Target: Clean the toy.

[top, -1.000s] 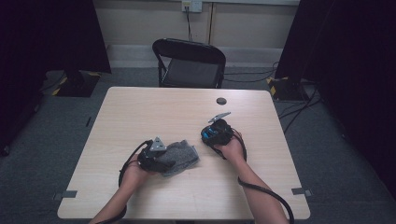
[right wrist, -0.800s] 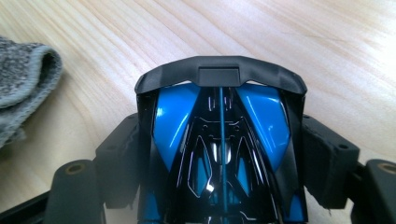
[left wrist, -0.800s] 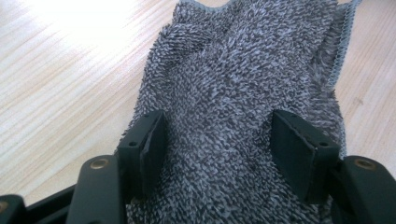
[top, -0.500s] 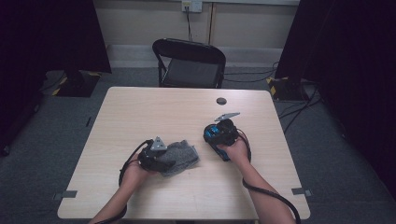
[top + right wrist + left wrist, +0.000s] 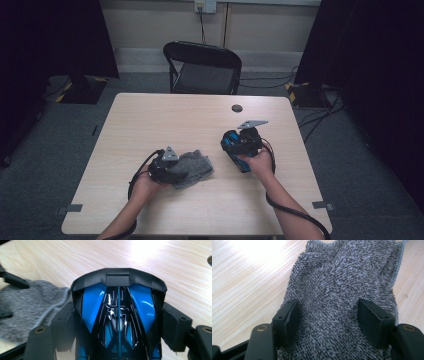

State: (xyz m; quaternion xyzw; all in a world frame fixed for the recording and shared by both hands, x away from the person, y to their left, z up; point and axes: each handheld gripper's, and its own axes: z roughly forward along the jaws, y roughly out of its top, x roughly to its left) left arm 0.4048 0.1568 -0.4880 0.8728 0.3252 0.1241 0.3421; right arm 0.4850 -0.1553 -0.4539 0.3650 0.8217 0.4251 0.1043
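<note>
A grey terry cloth point(image 5: 196, 169) point(image 5: 342, 277) lies bunched on the wooden table point(image 5: 150, 120), left of centre. My left gripper point(image 5: 172, 172) point(image 5: 328, 315) sits low on its left end; both pads press into the pile from either side. Further right, my right gripper point(image 5: 240, 145) point(image 5: 119, 325) is shut on a glossy blue and black toy car point(image 5: 231, 142) point(image 5: 115, 282), held a little above the table. In the right gripper view the cloth point(image 5: 27, 310) lies at the left behind the car.
A black folding chair point(image 5: 202, 67) stands behind the table's far edge. A small dark round disc point(image 5: 237, 108) sits in the tabletop near the far right. Cables run over the floor at the right point(image 5: 320, 115).
My right gripper has carried the toy car a little to the right and upward. The left gripper and the cloth have stayed put.
</note>
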